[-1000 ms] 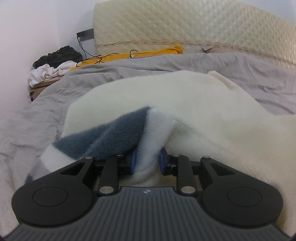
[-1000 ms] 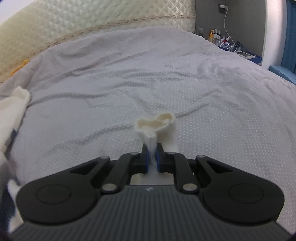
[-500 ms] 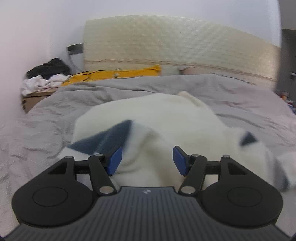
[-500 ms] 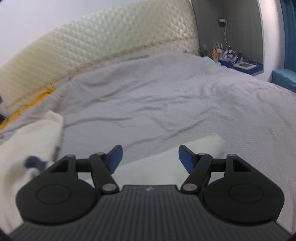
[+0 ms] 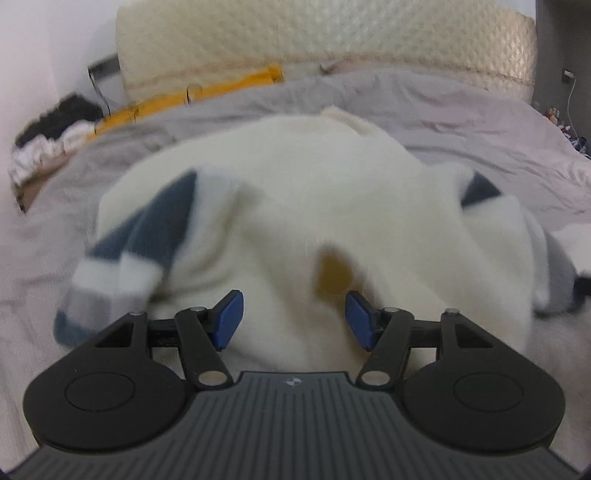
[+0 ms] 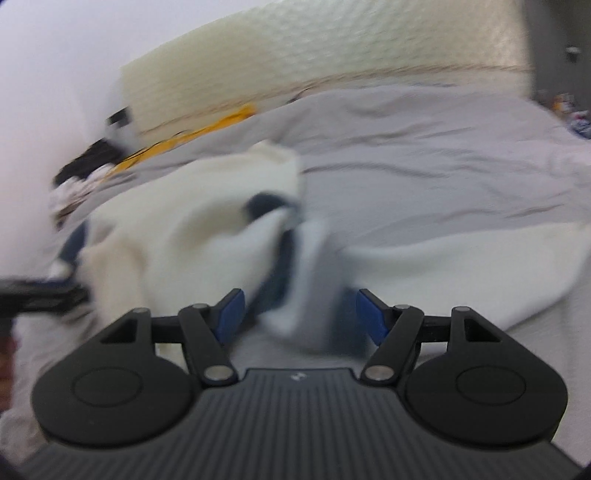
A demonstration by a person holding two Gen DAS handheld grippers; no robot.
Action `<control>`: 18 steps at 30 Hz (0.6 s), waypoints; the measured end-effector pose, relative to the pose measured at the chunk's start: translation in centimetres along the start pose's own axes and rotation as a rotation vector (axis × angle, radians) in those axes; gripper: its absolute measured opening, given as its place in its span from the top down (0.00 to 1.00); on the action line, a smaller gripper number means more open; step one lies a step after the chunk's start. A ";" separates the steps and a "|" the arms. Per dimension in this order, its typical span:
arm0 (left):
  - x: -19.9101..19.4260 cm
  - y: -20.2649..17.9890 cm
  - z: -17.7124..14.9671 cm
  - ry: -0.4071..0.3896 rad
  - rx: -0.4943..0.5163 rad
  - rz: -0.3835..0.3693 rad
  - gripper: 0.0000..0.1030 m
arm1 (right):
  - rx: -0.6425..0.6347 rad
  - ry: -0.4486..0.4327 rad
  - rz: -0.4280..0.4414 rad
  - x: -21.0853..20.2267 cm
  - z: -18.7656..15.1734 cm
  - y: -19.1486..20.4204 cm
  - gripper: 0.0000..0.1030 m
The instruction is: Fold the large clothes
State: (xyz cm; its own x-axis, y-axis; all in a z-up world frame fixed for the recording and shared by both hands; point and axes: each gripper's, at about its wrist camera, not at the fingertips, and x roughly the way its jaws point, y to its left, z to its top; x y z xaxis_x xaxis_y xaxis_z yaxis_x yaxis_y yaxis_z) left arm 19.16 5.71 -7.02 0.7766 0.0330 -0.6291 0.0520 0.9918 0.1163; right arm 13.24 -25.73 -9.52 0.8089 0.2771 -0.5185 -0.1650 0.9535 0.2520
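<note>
The left tool (image 5: 291, 319) and the right tool (image 6: 298, 315) are both spread wide, holding nothing, above the cream sweater (image 5: 295, 206) on the grey bed (image 5: 461, 107).

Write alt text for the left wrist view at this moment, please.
The open left gripper hovers over a cream fleece sweater with navy and white striped sleeves, lying on a grey bedspread. A quilted cream headboard stands behind; the picture is motion-blurred.
</note>
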 end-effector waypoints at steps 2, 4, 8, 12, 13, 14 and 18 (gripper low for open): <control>-0.1 -0.6 0.6 -0.071 0.021 0.028 0.35 | -0.013 -0.004 0.038 0.6 -0.3 1.3 0.33; 0.3 -0.9 1.3 -0.130 0.034 0.019 0.35 | -0.012 -0.011 0.086 1.1 -0.4 2.3 0.33; 2.8 -1.2 2.3 -0.099 0.038 0.010 0.47 | -0.067 -0.016 0.160 1.9 -1.0 4.8 0.33; 4.8 -0.7 2.1 -0.057 0.012 -0.014 0.87 | -0.155 -0.042 0.187 2.6 -1.7 6.9 0.33; 4.9 -0.4 2.1 -0.056 -0.006 -0.028 0.91 | -0.172 -0.046 0.189 2.9 -1.8 7.4 0.33; 4.9 -0.2 2.4 -0.066 -0.028 -0.039 0.92 | -0.185 -0.051 0.184 3.3 -1.9 7.8 0.33; 2.0 1.1 3.1 -0.155 -0.135 -0.094 0.92 | -0.244 -0.154 0.155 2.9 -2.0 9.3 0.33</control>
State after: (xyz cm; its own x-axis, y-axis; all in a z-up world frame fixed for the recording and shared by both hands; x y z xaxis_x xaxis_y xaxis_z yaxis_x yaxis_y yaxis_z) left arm 22.72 6.47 -5.80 0.8602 -0.0689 -0.5053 0.0520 0.9975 -0.0475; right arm 12.94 -15.83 -10.29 0.8363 0.4179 -0.3550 -0.4084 0.9067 0.1052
